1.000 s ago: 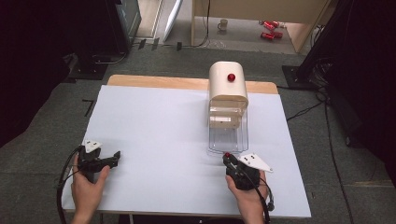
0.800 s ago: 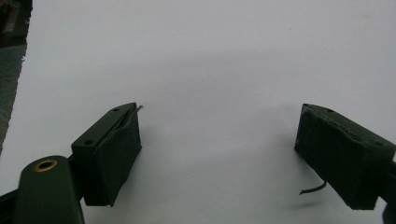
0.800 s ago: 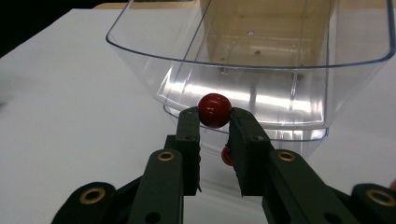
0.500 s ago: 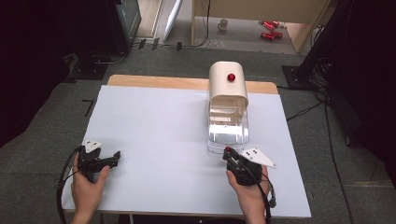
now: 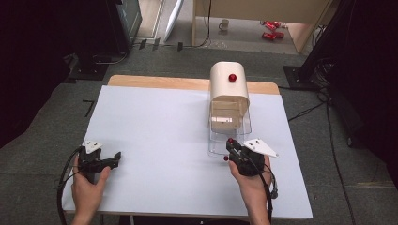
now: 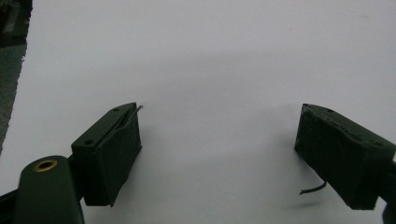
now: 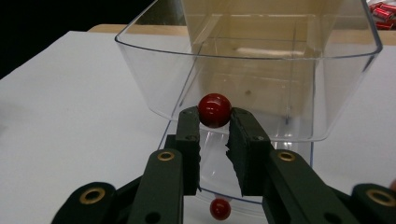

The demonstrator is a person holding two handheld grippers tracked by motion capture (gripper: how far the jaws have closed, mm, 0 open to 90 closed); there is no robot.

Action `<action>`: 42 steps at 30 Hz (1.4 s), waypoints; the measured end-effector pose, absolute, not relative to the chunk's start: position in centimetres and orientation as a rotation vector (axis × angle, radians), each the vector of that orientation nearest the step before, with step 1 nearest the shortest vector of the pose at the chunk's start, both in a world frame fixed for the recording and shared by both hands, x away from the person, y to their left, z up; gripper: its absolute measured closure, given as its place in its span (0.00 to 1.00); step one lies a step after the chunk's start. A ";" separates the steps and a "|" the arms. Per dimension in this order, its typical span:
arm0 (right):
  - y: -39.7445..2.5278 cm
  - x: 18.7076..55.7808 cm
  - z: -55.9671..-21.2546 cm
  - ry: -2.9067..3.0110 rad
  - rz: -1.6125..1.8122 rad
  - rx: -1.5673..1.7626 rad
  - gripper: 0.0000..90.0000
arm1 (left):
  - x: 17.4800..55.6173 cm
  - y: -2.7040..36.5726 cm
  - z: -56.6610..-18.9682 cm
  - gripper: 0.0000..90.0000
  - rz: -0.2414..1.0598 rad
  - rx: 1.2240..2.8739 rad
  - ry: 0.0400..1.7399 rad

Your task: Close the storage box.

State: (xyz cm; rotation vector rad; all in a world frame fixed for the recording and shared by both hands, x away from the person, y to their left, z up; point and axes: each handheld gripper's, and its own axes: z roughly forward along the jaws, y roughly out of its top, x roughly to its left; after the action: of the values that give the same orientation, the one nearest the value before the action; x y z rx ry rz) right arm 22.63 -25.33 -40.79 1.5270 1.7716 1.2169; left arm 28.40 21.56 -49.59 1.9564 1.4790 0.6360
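A cream box (image 5: 228,85) with a rounded top and a red knob (image 5: 232,77) stands at the table's back right. A clear plastic front (image 5: 246,127) reaches out from it toward me. In the right gripper view this clear front (image 7: 261,70) curves like a tub. My right gripper (image 5: 230,143) is shut on the clear front's small red ball knob (image 7: 214,110), which sits between its fingertips (image 7: 189,122). A second small red ball (image 7: 220,208) shows lower down under the jaws; I cannot tell whether it is a reflection. My left gripper (image 5: 114,158) rests open over bare white table (image 6: 219,70) at front left.
The white table top (image 5: 159,126) has a wooden strip (image 5: 159,83) along its back edge. Beyond the table, a mug (image 5: 225,23) and red cans (image 5: 270,29) sit on the floor. Black stands and cables flank both sides.
My right gripper has moved forward toward the box with the red ball knob in its jaws, and the clear front has shifted with it. The left gripper has stayed put.
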 end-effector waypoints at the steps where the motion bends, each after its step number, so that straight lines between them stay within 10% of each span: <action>1: -25.3 22.6 -40.8 1.772 1.217 1.527 0.84 | 28.4 21.6 -49.6 0.16 0.636 1.956 1.479; 42: -25.3 30.0 -40.3 1.745 1.174 1.560 0.84 | 28.4 21.6 -49.6 0.16 0.635 1.955 1.480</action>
State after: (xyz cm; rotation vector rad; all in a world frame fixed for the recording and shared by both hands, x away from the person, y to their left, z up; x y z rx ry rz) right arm 30.03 -25.28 -40.30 1.5602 1.7450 1.1739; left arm 28.39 21.57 -49.59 1.9552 1.4799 0.6347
